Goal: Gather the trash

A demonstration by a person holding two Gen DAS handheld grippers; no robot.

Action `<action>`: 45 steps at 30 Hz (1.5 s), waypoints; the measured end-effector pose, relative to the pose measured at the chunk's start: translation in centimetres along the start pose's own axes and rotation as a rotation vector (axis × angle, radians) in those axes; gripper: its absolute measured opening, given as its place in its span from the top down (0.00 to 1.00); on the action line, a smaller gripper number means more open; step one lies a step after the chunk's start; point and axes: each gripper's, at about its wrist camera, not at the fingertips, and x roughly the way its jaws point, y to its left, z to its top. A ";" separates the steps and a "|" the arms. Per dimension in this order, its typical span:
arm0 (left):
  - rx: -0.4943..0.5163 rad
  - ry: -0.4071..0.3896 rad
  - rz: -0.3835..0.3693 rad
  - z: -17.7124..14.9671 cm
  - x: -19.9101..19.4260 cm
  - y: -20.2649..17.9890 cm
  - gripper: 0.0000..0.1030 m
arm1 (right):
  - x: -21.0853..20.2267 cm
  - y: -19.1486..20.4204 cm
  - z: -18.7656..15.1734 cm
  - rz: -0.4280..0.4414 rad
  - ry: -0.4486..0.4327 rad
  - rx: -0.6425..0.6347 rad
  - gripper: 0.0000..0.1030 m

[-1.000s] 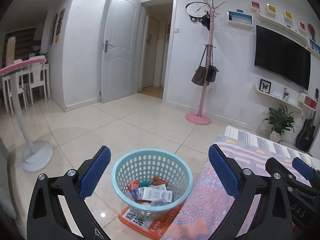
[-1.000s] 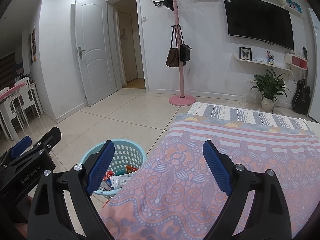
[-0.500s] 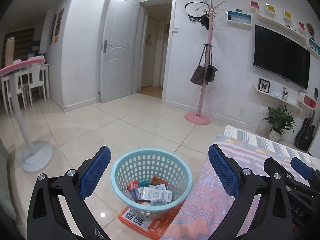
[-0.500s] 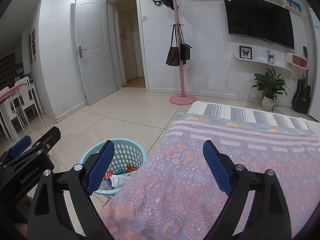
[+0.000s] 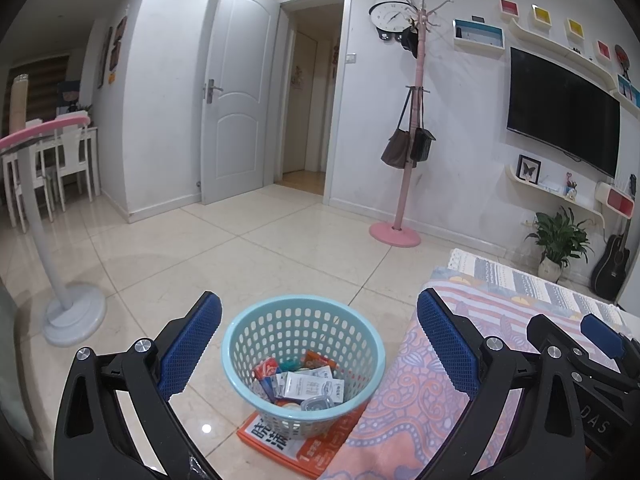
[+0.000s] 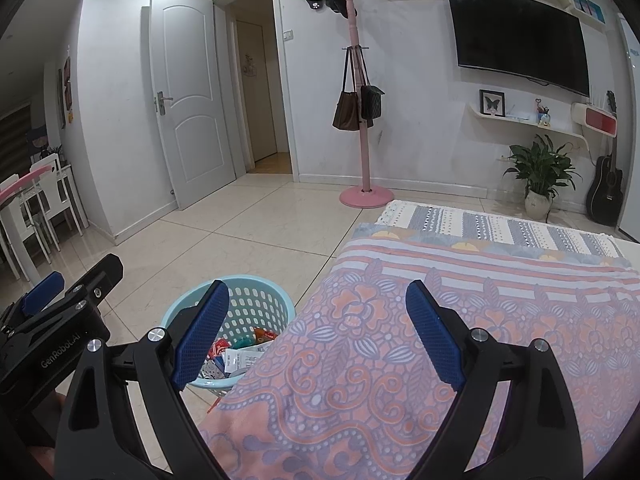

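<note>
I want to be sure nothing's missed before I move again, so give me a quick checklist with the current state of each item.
1. Left gripper open and holding nothing: ok.
2. Right gripper open and holding nothing: ok.
3. Basket upright on the floor beside the table edge: ok.
4. Trash lies inside the basket, well below the rim: ok.
5. Cloth free of trash in the part that shows: ok; the near edge behind the grippers: cannot tell.
6. Magazine under the basket, trash or not: cannot tell.
</note>
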 end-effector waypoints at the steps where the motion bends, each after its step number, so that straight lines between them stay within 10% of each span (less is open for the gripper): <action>1: 0.000 0.000 0.000 0.0 0.0 0.0 0.08 | 0.0 0.0 0.0 0.000 0.000 -0.001 0.17; 45: -0.033 0.071 0.071 -0.3 1.4 1.3 0.07 | 0.5 1.1 -0.2 -0.027 0.044 -0.069 0.17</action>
